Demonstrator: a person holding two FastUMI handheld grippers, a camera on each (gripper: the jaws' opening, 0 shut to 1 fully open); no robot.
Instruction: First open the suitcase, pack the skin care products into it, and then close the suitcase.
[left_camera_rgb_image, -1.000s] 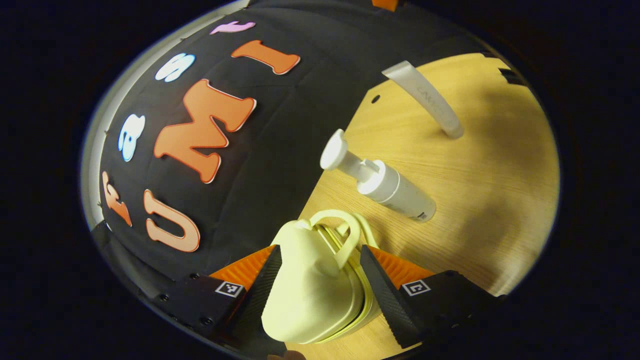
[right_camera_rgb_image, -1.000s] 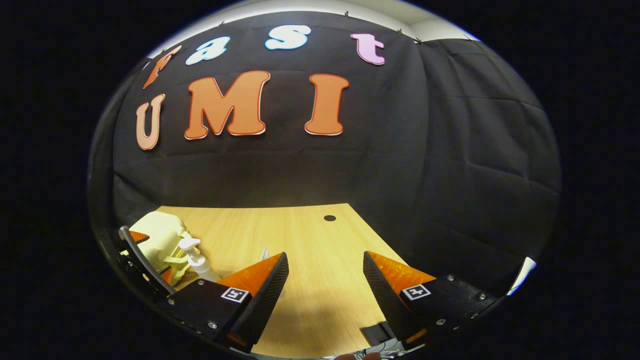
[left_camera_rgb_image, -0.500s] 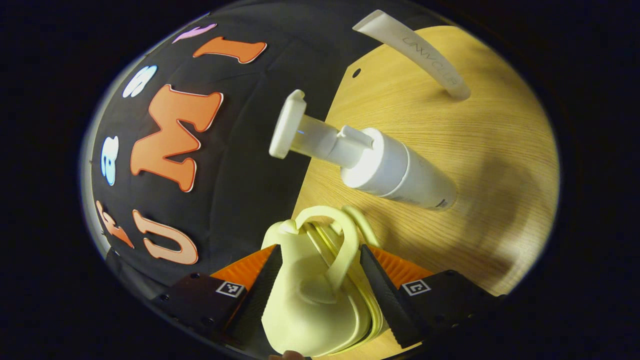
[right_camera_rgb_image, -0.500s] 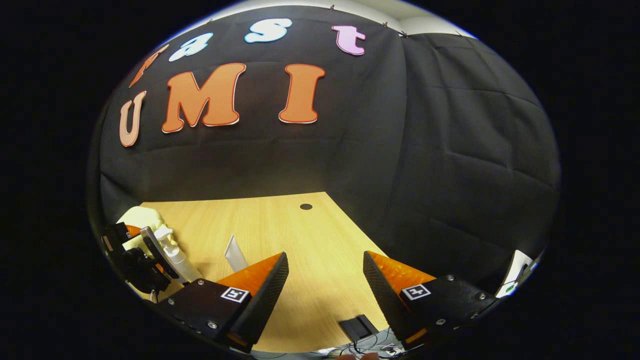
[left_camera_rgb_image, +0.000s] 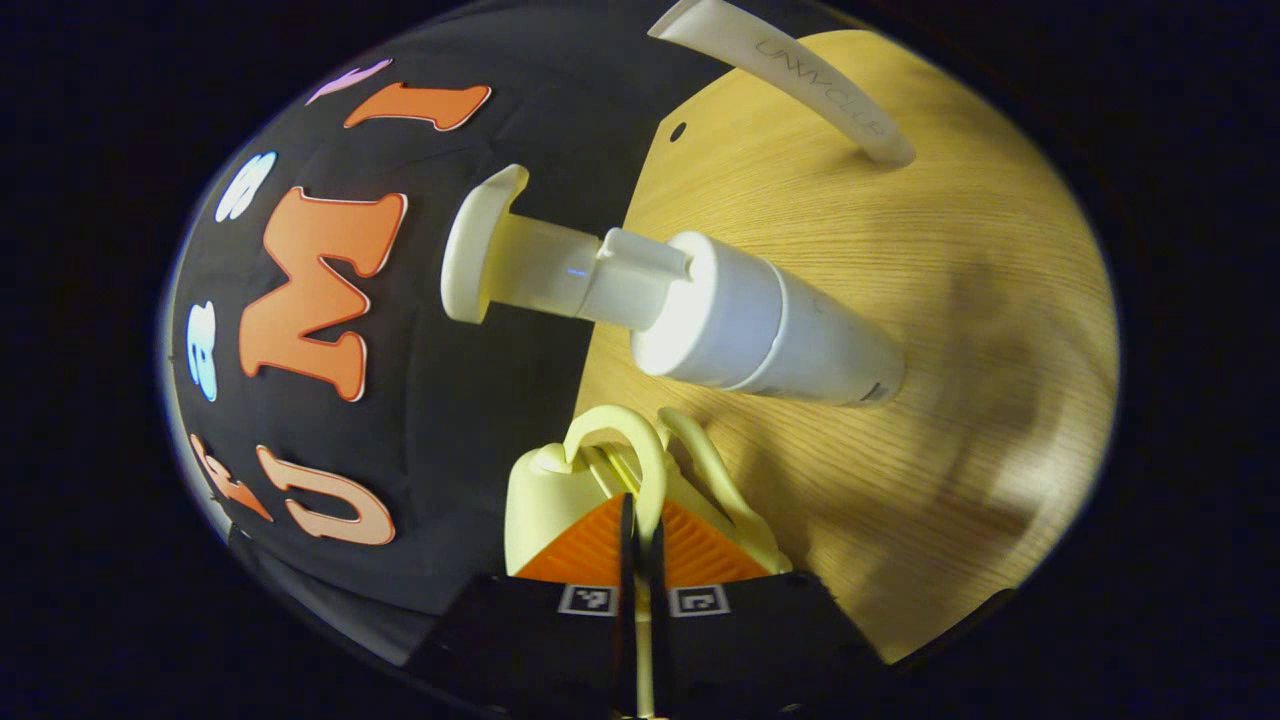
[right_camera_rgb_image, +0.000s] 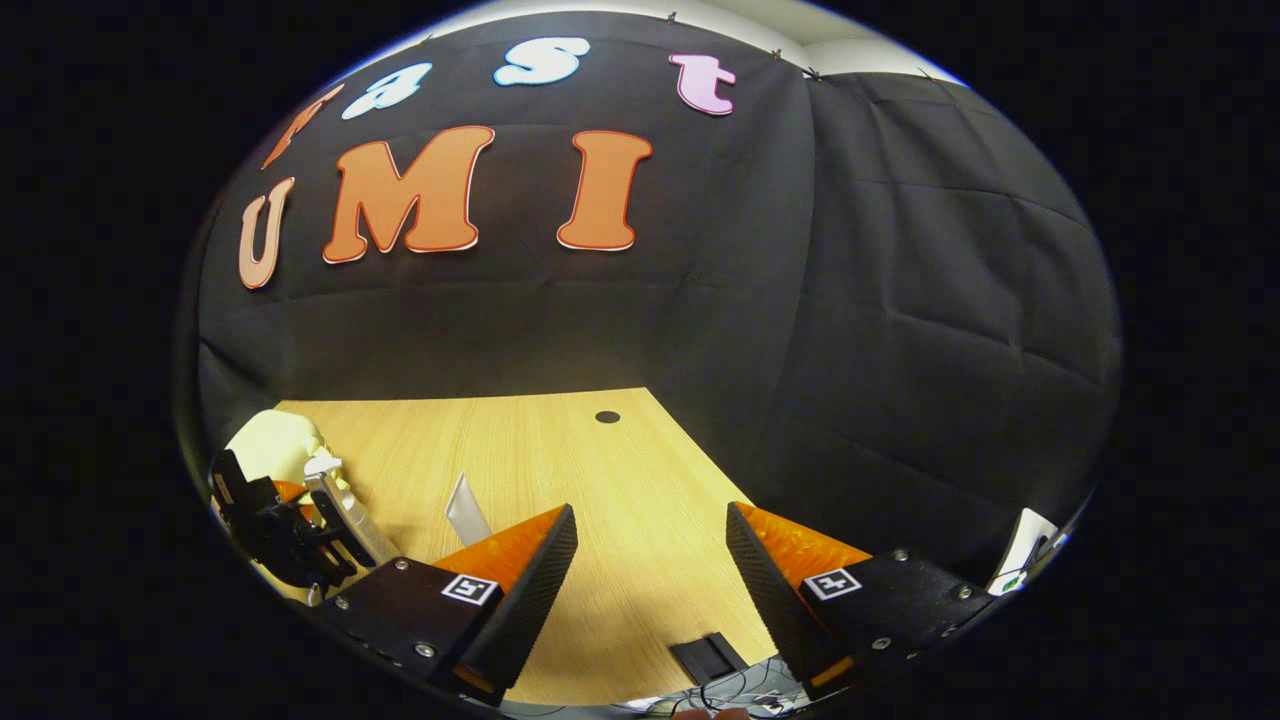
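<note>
Fingers of the left gripper (left_camera_rgb_image: 640, 525) are pressed together in the left gripper view, pinching a thin pale-yellow loop, the handle (left_camera_rgb_image: 622, 440) of the suitcase (left_camera_rgb_image: 538, 500). The suitcase is small, pale yellow and shut, and sits at the table's (left_camera_rgb_image: 900, 300) edge next to the black wall. A second loop of the same colour curves out just to the right of the pinched one. Just past the suitcase stands a white pump bottle (left_camera_rgb_image: 740, 325), its pump head reaching out over the table's edge toward the wall. Farther along the table, well apart from the bottle, stands a white tube (left_camera_rgb_image: 800, 85) with its flat crimped end up, near a small dark hole (left_camera_rgb_image: 679, 130) in the tabletop close to the far edge.

In the right gripper view, the right gripper (right_camera_rgb_image: 650, 560) hangs wide open above the table (right_camera_rgb_image: 560, 460) with nothing between its fingers. At the table's left edge sit the suitcase (right_camera_rgb_image: 270, 445), the bottle (right_camera_rgb_image: 345, 500) beside it, and the left gripper (right_camera_rgb_image: 285, 535) against them. The tube (right_camera_rgb_image: 465, 510) stands nearer the middle, partly behind the right gripper's left finger. The hole (right_camera_rgb_image: 607, 416) lies near the far edge. A small black block (right_camera_rgb_image: 708, 658) sits low at the near edge between the fingers.
</note>
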